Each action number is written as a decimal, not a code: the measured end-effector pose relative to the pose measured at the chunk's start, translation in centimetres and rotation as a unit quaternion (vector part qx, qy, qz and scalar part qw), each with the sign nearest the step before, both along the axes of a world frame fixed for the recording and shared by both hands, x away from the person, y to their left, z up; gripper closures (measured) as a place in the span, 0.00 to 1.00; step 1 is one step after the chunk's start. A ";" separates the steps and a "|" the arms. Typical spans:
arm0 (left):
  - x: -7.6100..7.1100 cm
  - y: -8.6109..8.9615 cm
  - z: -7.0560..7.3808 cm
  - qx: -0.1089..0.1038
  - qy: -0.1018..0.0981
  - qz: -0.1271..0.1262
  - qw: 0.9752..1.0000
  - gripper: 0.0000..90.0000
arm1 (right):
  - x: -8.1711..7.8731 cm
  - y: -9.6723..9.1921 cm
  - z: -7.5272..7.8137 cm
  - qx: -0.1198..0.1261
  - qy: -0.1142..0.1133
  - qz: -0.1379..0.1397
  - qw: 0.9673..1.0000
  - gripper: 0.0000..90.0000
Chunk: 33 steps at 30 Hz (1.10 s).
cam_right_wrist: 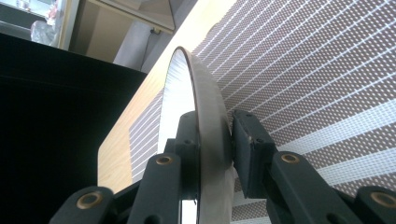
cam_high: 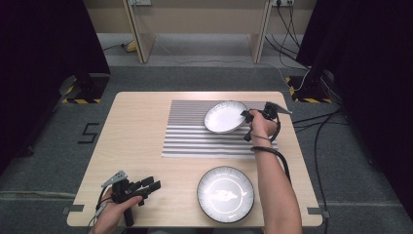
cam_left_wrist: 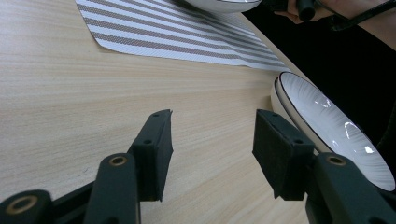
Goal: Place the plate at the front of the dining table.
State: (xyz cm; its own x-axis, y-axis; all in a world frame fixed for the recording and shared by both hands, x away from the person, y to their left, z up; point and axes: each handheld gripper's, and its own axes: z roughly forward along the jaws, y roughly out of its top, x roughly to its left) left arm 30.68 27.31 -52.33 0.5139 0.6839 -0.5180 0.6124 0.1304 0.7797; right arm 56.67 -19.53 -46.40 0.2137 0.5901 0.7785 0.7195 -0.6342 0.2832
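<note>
A white plate (cam_high: 225,117) is tilted over the far right part of a striped placemat (cam_high: 195,141). My right gripper (cam_high: 247,116) is shut on the plate's right rim. In the right gripper view the plate (cam_right_wrist: 205,102) stands edge-on between the two pads (cam_right_wrist: 247,135), with the placemat (cam_right_wrist: 317,70) behind it. My left gripper (cam_high: 152,184) lies open on the wooden table (cam_high: 136,136) near the front left corner, with nothing between its jaws. A second plate with a dark rim (cam_high: 225,193) sits at the front centre, to the right of my left gripper (cam_left_wrist: 212,135).
The dark-rimmed plate (cam_left_wrist: 327,126) lies close to the left gripper's right jaw. Bare wood stretches left of the placemat (cam_left_wrist: 177,32). Black curtains, cables and stand bases surround the table on the grey floor.
</note>
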 end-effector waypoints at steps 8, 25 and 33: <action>0.0 -0.1 -0.1 0.001 0.001 -0.001 1.000 0.52 | -0.1 -0.4 -0.8 0.003 0.007 -0.005 1.000 0.81; 0.0 -0.1 -0.1 0.000 0.002 -0.003 1.000 0.52 | -0.3 -0.9 -1.2 -0.010 0.021 -0.014 1.000 0.82; 0.1 -0.3 -0.1 0.001 0.002 -0.004 1.000 0.52 | -0.7 -2.2 -1.2 -0.030 0.010 -0.033 0.999 0.78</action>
State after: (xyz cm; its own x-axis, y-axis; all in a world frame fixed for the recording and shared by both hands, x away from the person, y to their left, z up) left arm 30.74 27.02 -52.46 0.5167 0.6811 -0.5187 0.6170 0.1238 0.7772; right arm 55.99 -21.74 -47.62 0.2693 0.6189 0.7379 0.6825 -0.6632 0.3072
